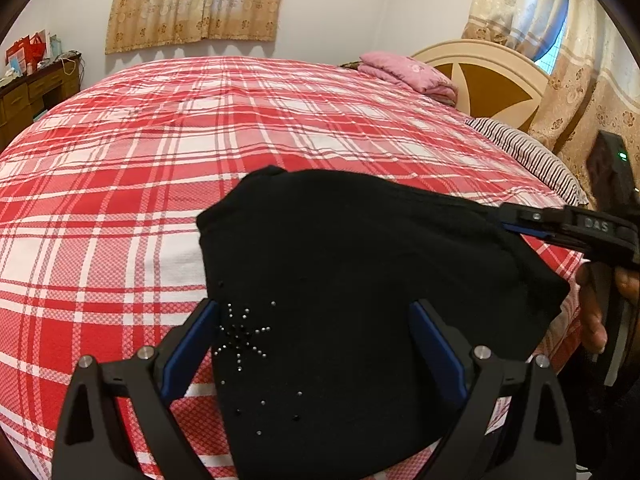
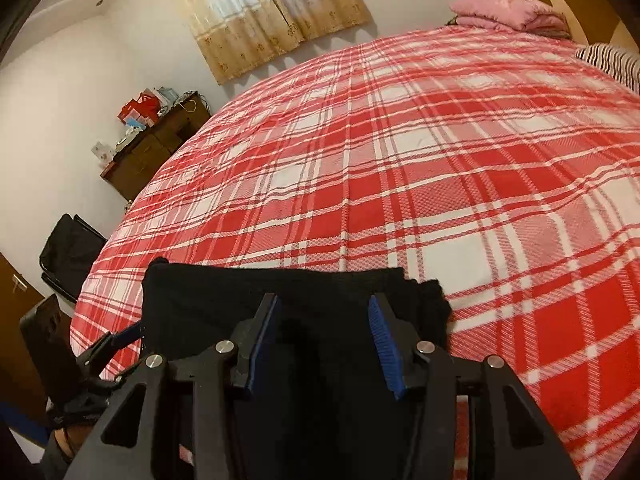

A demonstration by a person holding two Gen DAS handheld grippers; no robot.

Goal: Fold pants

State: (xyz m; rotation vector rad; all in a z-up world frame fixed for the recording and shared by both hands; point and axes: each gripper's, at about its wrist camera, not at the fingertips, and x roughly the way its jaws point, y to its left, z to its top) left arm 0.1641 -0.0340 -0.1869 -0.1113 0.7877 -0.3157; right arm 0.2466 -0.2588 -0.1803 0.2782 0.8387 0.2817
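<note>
Left wrist view: black pants lying folded into a compact bundle on the near edge of the red-and-white plaid bedspread. Left gripper spread wide, blue pads either side of the cloth, nothing pinched. Small metallic studs in a starburst on the matte, soft-looking knit. Right gripper reaching in from the right, tips at the bundle's far corner; whether pinching cloth or merely touching, cannot tell from here. Pink folded blanket and striped pillow well apart, by the rounded headboard.

Right wrist view: same pants directly below, stacked layers showing at the right edge. Right gripper partly open, ribbed blue pads apart, nothing clearly held. Left gripper at the bundle's left edge.

Probably late in the folding: last fold made or being tidied. Next likely needing a light press to flatten, or a grip on one edge for a final fold.
</note>
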